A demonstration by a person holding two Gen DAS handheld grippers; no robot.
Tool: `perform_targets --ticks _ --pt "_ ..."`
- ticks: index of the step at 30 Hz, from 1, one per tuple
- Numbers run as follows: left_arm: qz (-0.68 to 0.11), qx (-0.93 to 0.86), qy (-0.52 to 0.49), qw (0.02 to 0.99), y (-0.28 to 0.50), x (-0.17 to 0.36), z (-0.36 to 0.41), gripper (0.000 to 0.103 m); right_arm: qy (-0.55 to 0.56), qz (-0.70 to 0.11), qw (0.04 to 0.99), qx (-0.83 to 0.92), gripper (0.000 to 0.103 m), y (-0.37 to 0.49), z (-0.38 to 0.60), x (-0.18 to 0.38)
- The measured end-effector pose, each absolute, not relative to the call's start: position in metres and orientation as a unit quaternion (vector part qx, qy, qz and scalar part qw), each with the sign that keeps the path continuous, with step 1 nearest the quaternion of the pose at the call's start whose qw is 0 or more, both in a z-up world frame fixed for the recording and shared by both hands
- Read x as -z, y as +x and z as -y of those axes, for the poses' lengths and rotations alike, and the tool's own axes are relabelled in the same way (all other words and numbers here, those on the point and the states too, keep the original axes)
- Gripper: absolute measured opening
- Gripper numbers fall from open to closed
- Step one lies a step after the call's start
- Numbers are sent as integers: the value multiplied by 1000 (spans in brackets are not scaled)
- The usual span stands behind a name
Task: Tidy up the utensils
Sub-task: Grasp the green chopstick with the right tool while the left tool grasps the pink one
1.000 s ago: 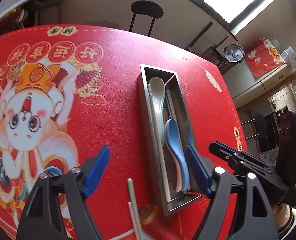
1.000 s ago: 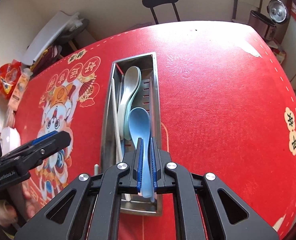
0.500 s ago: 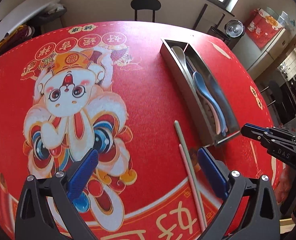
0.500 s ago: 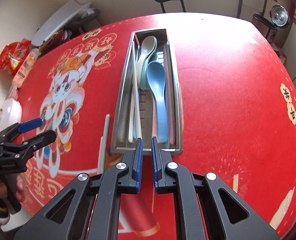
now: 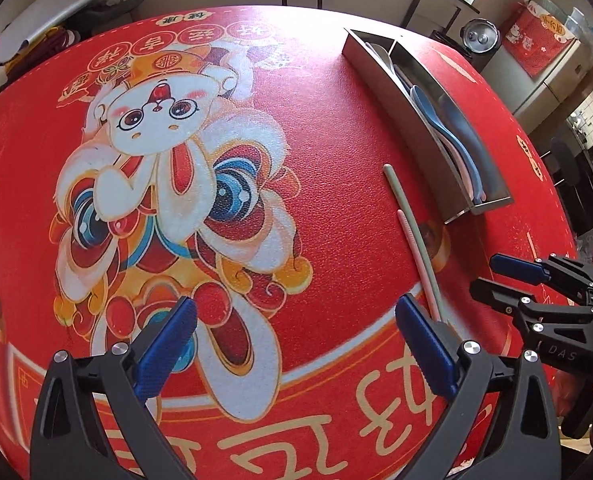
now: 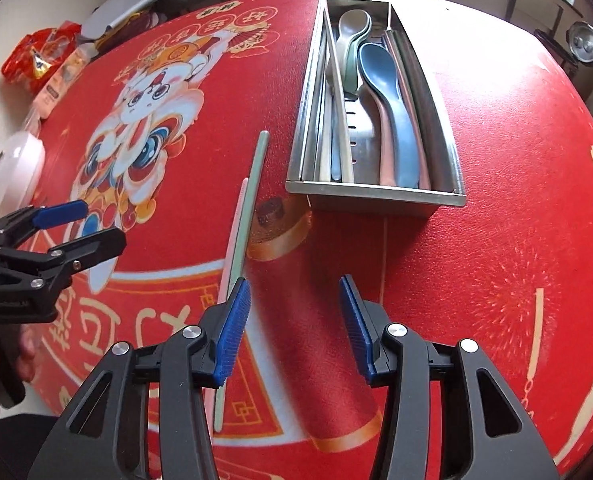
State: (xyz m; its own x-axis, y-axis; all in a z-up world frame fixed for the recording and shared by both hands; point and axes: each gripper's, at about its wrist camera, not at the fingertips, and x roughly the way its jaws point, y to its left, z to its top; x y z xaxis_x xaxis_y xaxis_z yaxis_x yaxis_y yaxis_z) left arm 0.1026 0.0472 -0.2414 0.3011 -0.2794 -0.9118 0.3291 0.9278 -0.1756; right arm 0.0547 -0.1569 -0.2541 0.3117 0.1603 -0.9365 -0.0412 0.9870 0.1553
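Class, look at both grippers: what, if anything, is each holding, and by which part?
Nothing is held. The left gripper is open over bare tablecloth; the right gripper has its jaws opening, empty, beside the chopsticks.

Two chopsticks (image 5: 414,240) lie on the red mat (image 5: 328,128) beside the utensil tray (image 5: 400,92).

My right hand-held gripper (image 6: 294,320) hides the green chopstick's (image 6: 252,200) near end; beyond it, the tray's (image 6: 376,194) front wall hides the spoon handle ends.

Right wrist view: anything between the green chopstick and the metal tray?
No, just bare red tablecloth between green chopstick and metal tray.
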Motion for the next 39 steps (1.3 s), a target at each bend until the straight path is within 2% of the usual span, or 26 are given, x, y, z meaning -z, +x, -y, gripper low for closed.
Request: perform_targets --ticks 15,21,24,26,28,29,36,38,39 --pt "-558 176 7 811 90 240 -70 97 27 -601 796 -60 48 61 135 268" --pt "-555 151 -8 818 83 235 -70 97 -15 -606 792 -78 48 62 128 269" --pt "-556 132 -23 820 76 232 -71 97 -44 -608 788 -90 39 61 128 268" --pt "-558 130 -30 819 70 232 -67 97 -52 -606 788 -99 22 60 133 266" --pt "-557 127 -28 820 64 230 -61 97 -38 -608 785 -115 10 61 141 266" --pt "-556 125 -31 821 61 229 -58 97 -36 -609 783 -123 7 61 144 266" --pt "-553 124 -37 823 46 228 -27 97 -39 -609 774 -169 6 57 157 265" --pt "-551 128 -26 824 42 229 -13 92 -34 -610 771 -179 6 56 161 265" --pt "-551 132 -22 824 41 230 -7 87 -31 -611 770 -183 6 56 164 265"
